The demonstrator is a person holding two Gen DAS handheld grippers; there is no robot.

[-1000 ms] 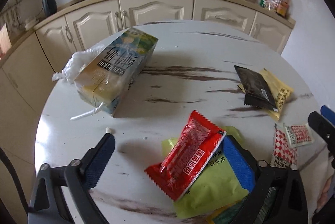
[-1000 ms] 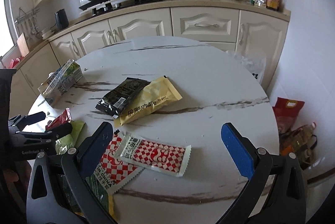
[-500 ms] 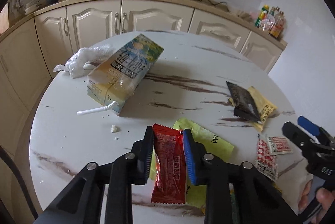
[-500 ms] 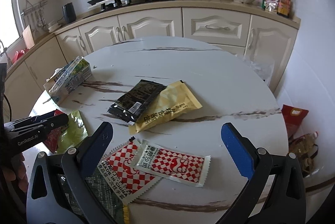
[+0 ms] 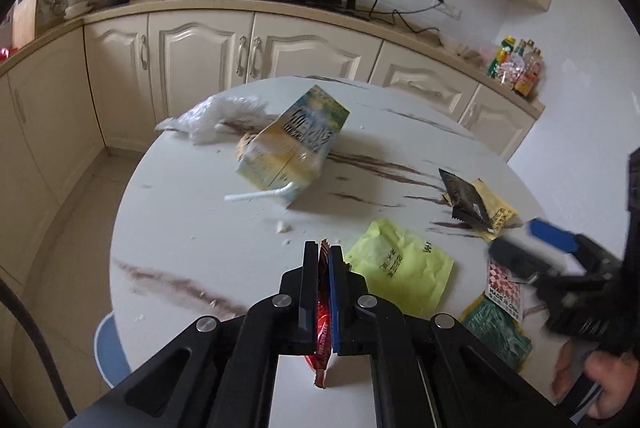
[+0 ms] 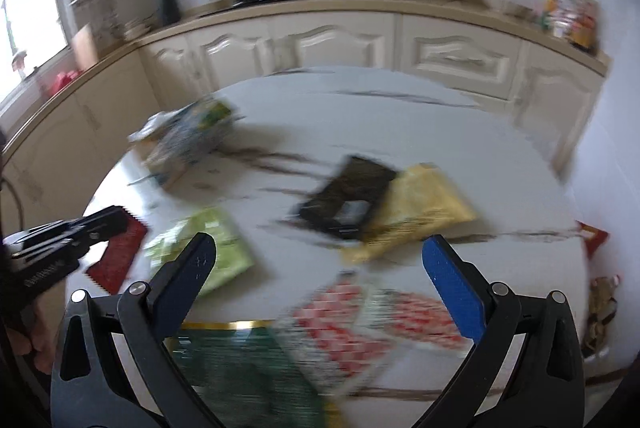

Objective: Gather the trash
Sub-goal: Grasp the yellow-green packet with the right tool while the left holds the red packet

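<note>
The left gripper [image 5: 323, 260] has just clamped the red snack packet [image 5: 322, 332] beside the yellow-green wrapper [image 5: 400, 270], starting collection; the right gripper [image 6: 318, 256] stays wide, empty.

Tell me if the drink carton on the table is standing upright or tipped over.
Tipped over. The drink carton lies on its side on the table, with its bent white straw sticking out of the near end along the tabletop.

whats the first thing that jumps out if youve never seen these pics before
The left gripper at the near table edge, fingers shut on a red packet that hangs between them. Just beyond, a lime-green wrapper lies flat on the white marble table, and a crushed drink carton with a straw lies on its side farther back.
</note>
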